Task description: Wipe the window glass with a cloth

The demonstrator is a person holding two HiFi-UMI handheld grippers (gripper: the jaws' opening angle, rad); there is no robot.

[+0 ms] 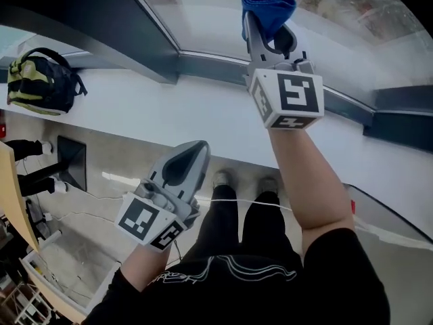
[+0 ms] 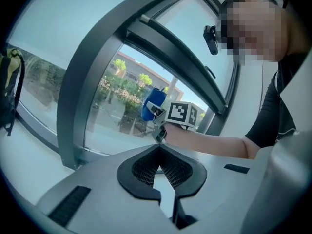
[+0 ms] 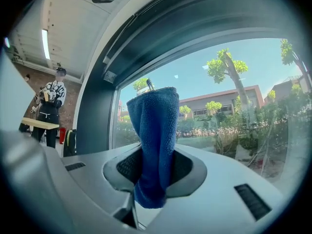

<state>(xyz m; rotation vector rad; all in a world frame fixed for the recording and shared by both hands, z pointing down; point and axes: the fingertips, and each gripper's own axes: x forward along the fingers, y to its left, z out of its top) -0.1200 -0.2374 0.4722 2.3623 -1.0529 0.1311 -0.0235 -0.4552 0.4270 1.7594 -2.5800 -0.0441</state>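
A folded blue cloth (image 1: 268, 5) (image 3: 155, 140) is clamped in my right gripper (image 1: 264, 29) (image 3: 152, 172), which is shut on it and raised in front of the window glass (image 1: 216, 12) (image 3: 234, 101). Whether the cloth touches the pane I cannot tell. From the left gripper view, the cloth (image 2: 151, 107) and the right gripper (image 2: 157, 115) show against the window glass (image 2: 117, 101). My left gripper (image 1: 193, 156) (image 2: 158, 165) hangs low, away from the window, its jaws shut on nothing.
A white sill (image 1: 169, 114) runs below the dark window frame (image 1: 145, 36). A green and black backpack (image 1: 37, 80) lies on the sill at the left. A person (image 3: 51, 108) stands far back in the room. Cables and a crate (image 1: 61, 263) lie on the floor.
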